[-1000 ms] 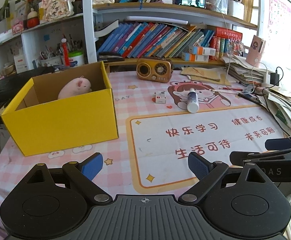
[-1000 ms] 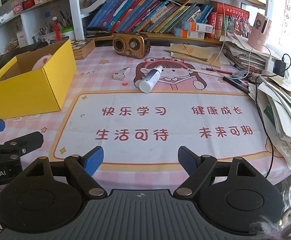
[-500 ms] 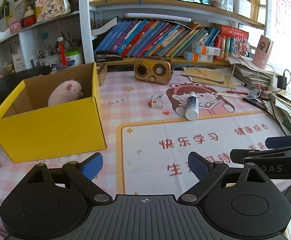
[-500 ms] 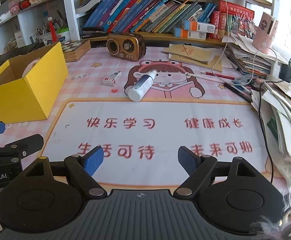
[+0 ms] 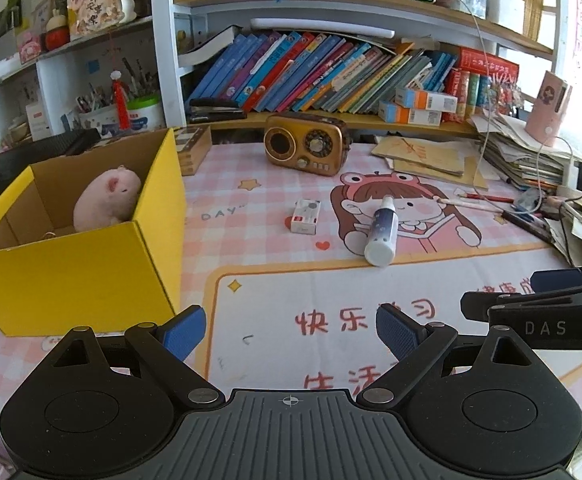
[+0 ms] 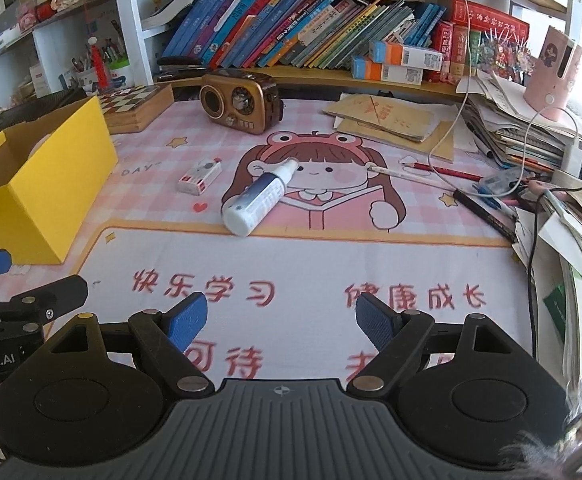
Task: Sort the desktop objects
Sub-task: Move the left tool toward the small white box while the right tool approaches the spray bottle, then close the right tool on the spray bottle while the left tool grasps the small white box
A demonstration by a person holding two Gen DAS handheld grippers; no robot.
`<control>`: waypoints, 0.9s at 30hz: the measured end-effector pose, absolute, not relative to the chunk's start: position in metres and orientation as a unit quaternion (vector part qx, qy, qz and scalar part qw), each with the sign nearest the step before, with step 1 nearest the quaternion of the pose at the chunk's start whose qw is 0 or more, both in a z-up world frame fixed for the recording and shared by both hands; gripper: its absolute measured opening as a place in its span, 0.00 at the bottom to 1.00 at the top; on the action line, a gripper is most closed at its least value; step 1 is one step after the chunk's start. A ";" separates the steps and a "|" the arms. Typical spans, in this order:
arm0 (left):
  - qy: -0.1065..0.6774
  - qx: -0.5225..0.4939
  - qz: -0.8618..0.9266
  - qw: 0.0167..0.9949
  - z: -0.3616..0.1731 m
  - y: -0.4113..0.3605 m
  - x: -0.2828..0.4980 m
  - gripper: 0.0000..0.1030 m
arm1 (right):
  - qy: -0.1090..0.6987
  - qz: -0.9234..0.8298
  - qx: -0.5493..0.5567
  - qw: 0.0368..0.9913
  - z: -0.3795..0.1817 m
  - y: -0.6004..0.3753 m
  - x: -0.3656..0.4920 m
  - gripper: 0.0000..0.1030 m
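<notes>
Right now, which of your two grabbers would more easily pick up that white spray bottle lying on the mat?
Probably the right gripper: the spray bottle lies almost straight ahead of its open, empty jaws. From the left gripper, also open and empty, the bottle sits off to the right.

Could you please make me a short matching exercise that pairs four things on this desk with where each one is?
Things:
1. pink pig
2. spray bottle
3. radio
4. small white box

Places:
A. standing at the back of the desk, in front of the bookshelf
B. lying on its side on the cartoon girl print
C. inside the yellow box
D. flat on the checked cloth, between the yellow box and the bottle

Pairs: 1-C, 2-B, 3-A, 4-D
</notes>
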State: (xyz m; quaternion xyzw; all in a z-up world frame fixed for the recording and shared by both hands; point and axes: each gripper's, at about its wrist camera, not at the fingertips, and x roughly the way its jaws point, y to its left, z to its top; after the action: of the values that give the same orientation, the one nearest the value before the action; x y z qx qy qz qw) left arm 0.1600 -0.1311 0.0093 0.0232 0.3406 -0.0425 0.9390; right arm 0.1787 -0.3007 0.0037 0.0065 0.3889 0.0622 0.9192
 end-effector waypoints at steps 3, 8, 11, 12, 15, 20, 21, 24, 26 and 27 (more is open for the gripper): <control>0.341 0.022 -0.030 0.939 0.009 -0.139 0.168 0.91 | 0.389 0.074 0.008 0.918 0.003 -0.309 0.192 0.78; 0.341 0.019 -0.016 0.940 0.008 -0.149 0.182 0.91 | 0.388 0.089 0.010 0.917 0.001 -0.322 0.213 0.78; 0.343 0.018 -0.011 0.939 0.006 -0.157 0.191 0.91 | 0.387 0.094 0.013 0.917 0.001 -0.330 0.229 0.78; 0.344 0.017 -0.011 0.939 0.005 -0.159 0.195 0.91 | 0.386 0.095 0.014 0.917 0.001 -0.332 0.234 0.78; 0.349 0.014 -0.003 0.937 0.003 -0.164 0.205 0.91 | 0.388 0.107 0.018 0.915 -0.001 -0.338 0.250 0.78; 0.351 0.014 0.022 0.936 0.003 -0.164 0.218 0.91 | 0.391 0.132 0.019 0.911 -0.006 -0.335 0.278 0.77; 0.352 0.014 0.026 0.936 0.002 -0.163 0.220 0.91 | 0.392 0.136 0.021 0.909 -0.007 -0.333 0.284 0.76; 0.354 0.015 0.039 0.934 0.001 -0.161 0.226 0.91 | 0.398 0.148 0.036 0.905 -0.011 -0.327 0.301 0.75; 0.355 0.014 0.046 0.934 0.001 -0.159 0.230 0.91 | 0.406 0.153 0.050 0.900 -0.014 -0.322 0.313 0.72; 0.356 0.014 0.049 0.933 0.001 -0.158 0.232 0.91 | 0.411 0.156 0.059 0.896 -0.016 -0.319 0.320 0.70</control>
State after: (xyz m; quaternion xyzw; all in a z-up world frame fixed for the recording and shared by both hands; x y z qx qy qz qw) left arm 0.2324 -0.1580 0.0007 0.0137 0.3557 0.0490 0.9332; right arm 0.3201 -0.3186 -0.0163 0.0587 0.4114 0.1558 0.8961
